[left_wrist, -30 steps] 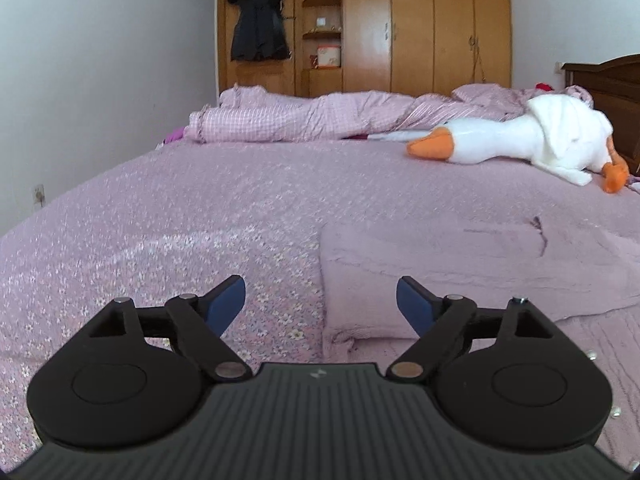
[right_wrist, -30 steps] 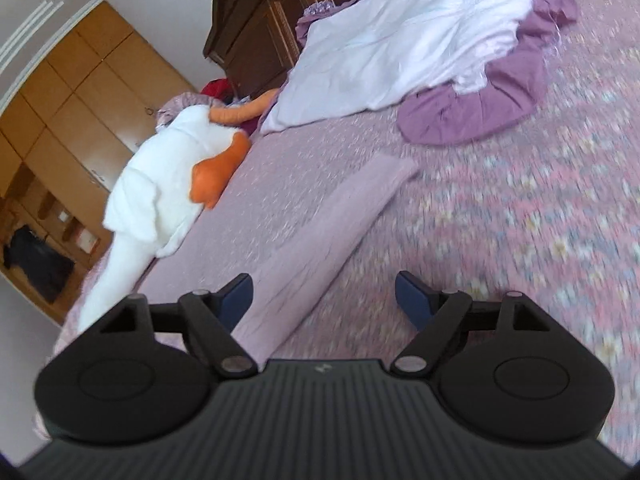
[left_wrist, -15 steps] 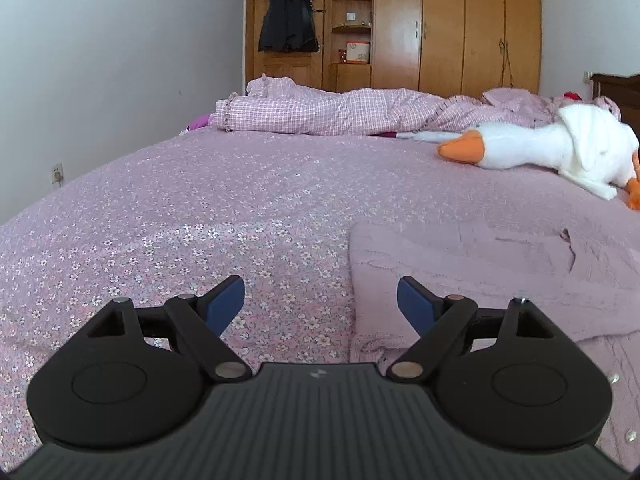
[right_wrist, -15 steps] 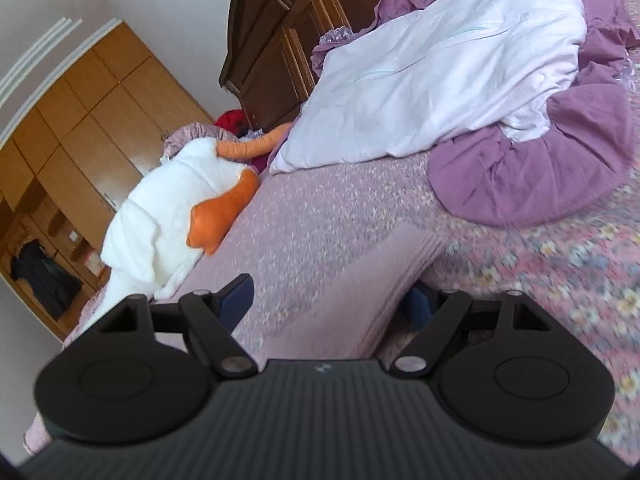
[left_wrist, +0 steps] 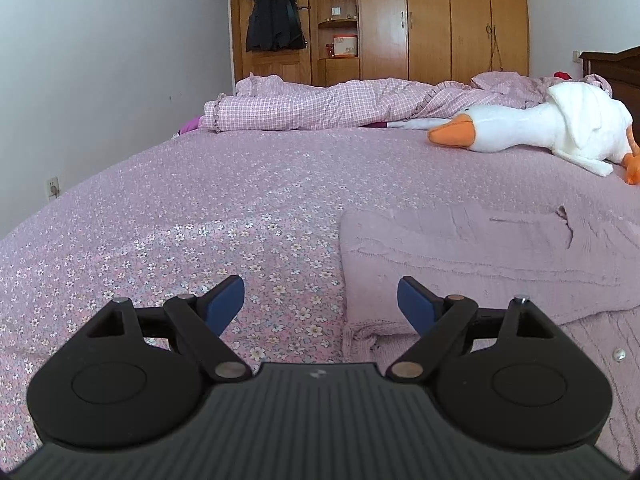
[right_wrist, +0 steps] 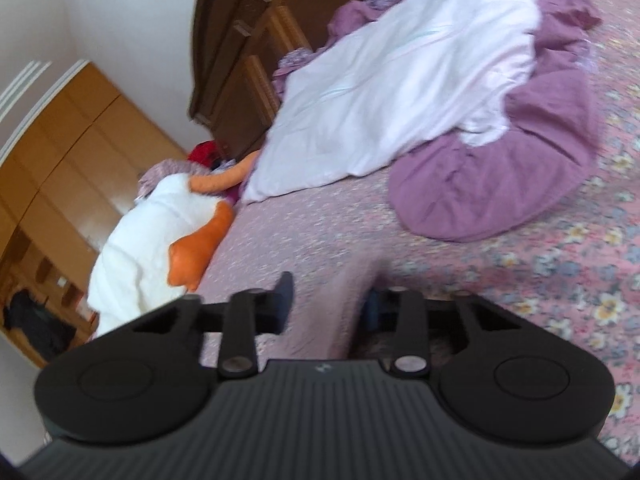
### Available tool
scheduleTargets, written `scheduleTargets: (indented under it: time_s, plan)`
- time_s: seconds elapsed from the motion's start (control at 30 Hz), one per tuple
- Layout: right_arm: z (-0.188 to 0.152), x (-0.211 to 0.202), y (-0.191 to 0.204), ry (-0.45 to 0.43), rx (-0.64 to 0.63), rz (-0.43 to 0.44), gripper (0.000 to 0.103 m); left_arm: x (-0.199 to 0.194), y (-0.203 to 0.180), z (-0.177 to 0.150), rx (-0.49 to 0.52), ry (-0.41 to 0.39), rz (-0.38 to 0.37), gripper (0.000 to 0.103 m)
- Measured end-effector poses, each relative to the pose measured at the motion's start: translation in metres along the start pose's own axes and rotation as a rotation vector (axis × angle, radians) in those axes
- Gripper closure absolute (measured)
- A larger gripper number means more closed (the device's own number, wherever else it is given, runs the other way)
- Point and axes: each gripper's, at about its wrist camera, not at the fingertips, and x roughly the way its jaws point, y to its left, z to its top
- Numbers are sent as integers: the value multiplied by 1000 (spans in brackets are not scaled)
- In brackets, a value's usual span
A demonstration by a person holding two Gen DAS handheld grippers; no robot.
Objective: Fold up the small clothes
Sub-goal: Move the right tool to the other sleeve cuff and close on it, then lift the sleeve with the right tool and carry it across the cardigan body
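A folded mauve knit garment [left_wrist: 460, 256] lies flat on the flowered bedsheet [left_wrist: 200, 208]. My left gripper [left_wrist: 320, 302] hovers low at the garment's left edge, open wide, with that edge just inside the right pad [left_wrist: 416, 304] and nothing held. In the blurred right wrist view, one narrow end of the garment [right_wrist: 352, 292] runs in between the fingers of my right gripper [right_wrist: 328, 304]. Its jaws stand half closed around that end, and a strip of sheet still shows between the left finger [right_wrist: 285, 300] and the cloth.
A white plush goose [left_wrist: 540, 128] with an orange beak lies at the far right of the bed. A checked quilt [left_wrist: 320, 108] is bunched along the far side. A white pillow [right_wrist: 400, 100] and purple bedding [right_wrist: 500, 184] lie by the dark headboard [right_wrist: 248, 40]. Wooden wardrobes [left_wrist: 440, 20] stand behind.
The right gripper has moved forward onto the garment's end and its jaws have narrowed around it. The left gripper has drifted slightly left and stayed open.
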Motion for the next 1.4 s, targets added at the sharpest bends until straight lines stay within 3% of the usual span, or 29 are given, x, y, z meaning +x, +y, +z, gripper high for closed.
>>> scheduleTargets:
  time_s: [0.13,0.63,0.77,0.9,1.03,1.13,1.23,1.4]
  plan:
    - [1,-1,-9,-6,52,-28,93,1,0,-1,4,0,4,14]
    - [0,2,0,1,3,-37,93,3,1,-4,-3,-3,6,14]
    - [-1,-1,13,-18,-65,-42,93,4,1,-4,-7,-4,1,14]
    - [-11,-6,47,-36,-209,1,93,8,1,-3,-15,-20,-4,14]
    - [-33,-18,107,-36,-368,108,93,21,1,1,-21,-45,-2,14]
    - [-57,-39,159,-46,-475,207,93,29,4,6,-37,-70,-9,14]
    - [-82,-63,204,-33,-475,320,93,32,10,7,-60,-71,-12,14]
    - [-135,-95,285,16,-620,404,93,29,25,6,-84,-106,-23,14]
